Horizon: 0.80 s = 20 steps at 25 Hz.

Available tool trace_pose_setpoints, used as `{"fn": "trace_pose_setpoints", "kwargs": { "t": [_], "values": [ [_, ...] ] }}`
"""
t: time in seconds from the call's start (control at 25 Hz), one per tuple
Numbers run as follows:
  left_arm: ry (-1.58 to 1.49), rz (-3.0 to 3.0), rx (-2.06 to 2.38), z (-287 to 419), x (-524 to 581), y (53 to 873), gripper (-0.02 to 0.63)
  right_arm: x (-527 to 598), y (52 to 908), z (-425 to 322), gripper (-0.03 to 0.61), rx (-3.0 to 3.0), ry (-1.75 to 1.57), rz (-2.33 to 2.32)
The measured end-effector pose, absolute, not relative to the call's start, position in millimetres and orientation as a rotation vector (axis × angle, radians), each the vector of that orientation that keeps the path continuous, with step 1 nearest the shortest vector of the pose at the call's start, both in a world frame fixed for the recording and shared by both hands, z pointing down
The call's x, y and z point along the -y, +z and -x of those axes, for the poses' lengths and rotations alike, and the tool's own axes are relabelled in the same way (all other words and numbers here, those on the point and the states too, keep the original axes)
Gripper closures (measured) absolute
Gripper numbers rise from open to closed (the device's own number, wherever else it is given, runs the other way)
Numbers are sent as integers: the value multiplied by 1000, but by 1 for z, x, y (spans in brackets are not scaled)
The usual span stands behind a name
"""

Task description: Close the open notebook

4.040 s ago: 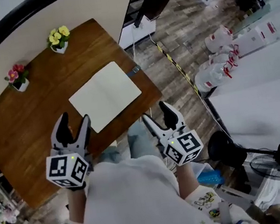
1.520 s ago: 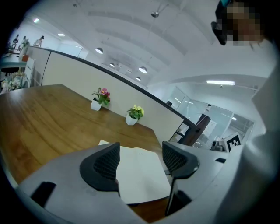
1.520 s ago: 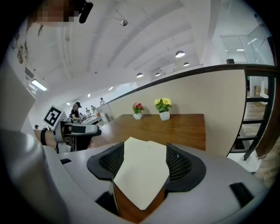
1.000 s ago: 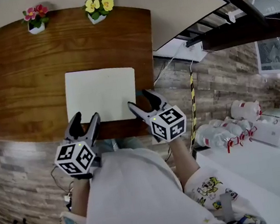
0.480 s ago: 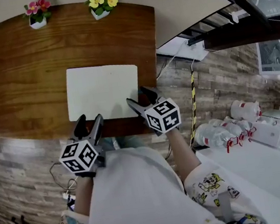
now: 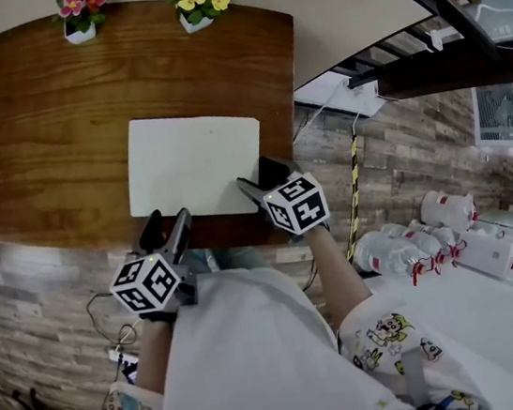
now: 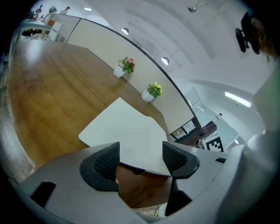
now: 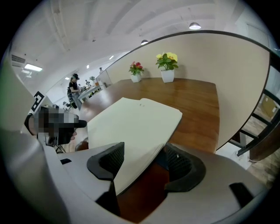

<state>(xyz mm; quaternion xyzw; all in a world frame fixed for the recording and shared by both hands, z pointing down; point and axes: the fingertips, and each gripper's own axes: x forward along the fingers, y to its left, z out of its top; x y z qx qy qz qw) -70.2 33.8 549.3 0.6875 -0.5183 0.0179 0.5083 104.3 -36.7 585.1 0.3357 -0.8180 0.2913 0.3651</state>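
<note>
Risk at the right gripper (image 6: 254,175): its jaws stand apart with the open cream-paged notebook (image 6: 193,161) edge between them. Pinching only a few leaves could crease them or let them slip. Meanwhile the left gripper (image 6: 166,223), jaws apart and empty, hovers with the notebook just ahead.

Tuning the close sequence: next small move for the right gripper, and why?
Probably shut the right gripper on the notebook's right-hand edge. That edge sits between its open jaws, not pinched yet, and the notebook lies flat open on the table. The left gripper hovers open at the near edge, holding nothing.
</note>
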Motion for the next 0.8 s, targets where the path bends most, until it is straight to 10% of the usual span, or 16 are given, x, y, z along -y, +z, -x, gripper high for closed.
{"fn": "trace_pose_setpoints", "kwargs": {
  "t": [0.8],
  "values": [
    [-225, -1489, 1213, 83, -44, 556, 331, 38, 592, -105, 311, 2011, 759, -817]
  ]
}}
